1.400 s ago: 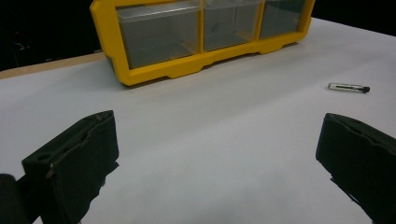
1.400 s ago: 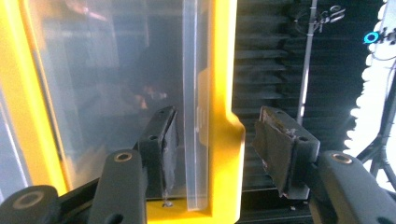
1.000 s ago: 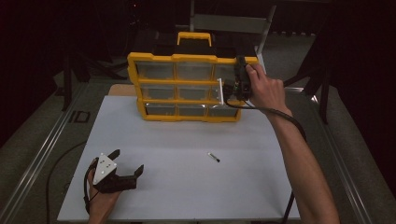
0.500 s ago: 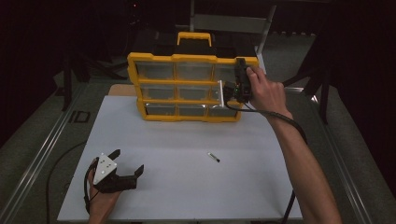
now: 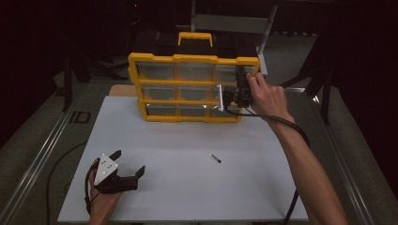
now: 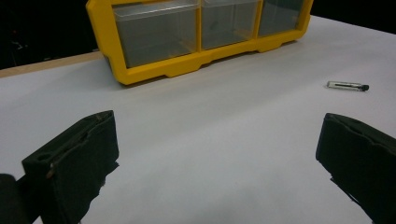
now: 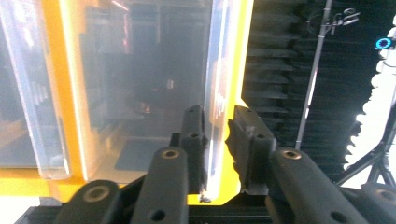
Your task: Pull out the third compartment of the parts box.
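Note:
A yellow drawer organizer with clear drawers stands upright at the back of the white table. My right gripper is at its right column, middle row. In the right gripper view, the right gripper has just been closing, and its pads now pinch the clear front lip of a drawer. My left gripper rests on the table at the near left. It stands open with nothing between its jaws, as the left gripper view also shows.
A small clear vial with a dark tip lies on the white table top between the two hands; it also lies to the right in the left gripper view. Dark floor and metal stands surround the table.
The right hand has shifted slightly lower against the organizer's right column. The left gripper and the vial lie where they were.

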The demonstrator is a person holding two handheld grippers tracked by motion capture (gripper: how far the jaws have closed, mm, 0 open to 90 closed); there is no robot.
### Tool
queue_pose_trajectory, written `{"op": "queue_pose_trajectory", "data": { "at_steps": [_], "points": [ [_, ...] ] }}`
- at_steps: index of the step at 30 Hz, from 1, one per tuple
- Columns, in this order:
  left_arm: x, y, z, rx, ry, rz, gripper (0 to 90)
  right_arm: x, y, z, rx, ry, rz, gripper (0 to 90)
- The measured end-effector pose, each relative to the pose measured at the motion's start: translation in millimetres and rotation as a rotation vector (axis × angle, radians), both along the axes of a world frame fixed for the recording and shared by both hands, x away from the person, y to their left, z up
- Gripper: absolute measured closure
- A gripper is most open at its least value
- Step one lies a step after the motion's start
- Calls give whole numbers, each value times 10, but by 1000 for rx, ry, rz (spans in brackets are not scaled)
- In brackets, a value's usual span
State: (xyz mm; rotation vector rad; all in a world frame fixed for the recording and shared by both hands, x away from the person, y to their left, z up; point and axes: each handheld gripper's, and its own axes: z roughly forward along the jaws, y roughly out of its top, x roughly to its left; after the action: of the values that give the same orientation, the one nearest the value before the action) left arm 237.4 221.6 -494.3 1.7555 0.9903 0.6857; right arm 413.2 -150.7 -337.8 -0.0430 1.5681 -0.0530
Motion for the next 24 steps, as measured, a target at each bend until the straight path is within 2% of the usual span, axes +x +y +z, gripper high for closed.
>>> {"op": "queue_pose_trajectory", "data": {
  "at_steps": [11, 24],
  "points": [
    [0, 0, 2, -1, 0, -3, 2, -15, 29, -7, 3, 9, -21, 792],
    [4, -4, 0, 3, 1, -4, 2, -94, 18, 18, 11, 32, -10, 794]
  ]
}}
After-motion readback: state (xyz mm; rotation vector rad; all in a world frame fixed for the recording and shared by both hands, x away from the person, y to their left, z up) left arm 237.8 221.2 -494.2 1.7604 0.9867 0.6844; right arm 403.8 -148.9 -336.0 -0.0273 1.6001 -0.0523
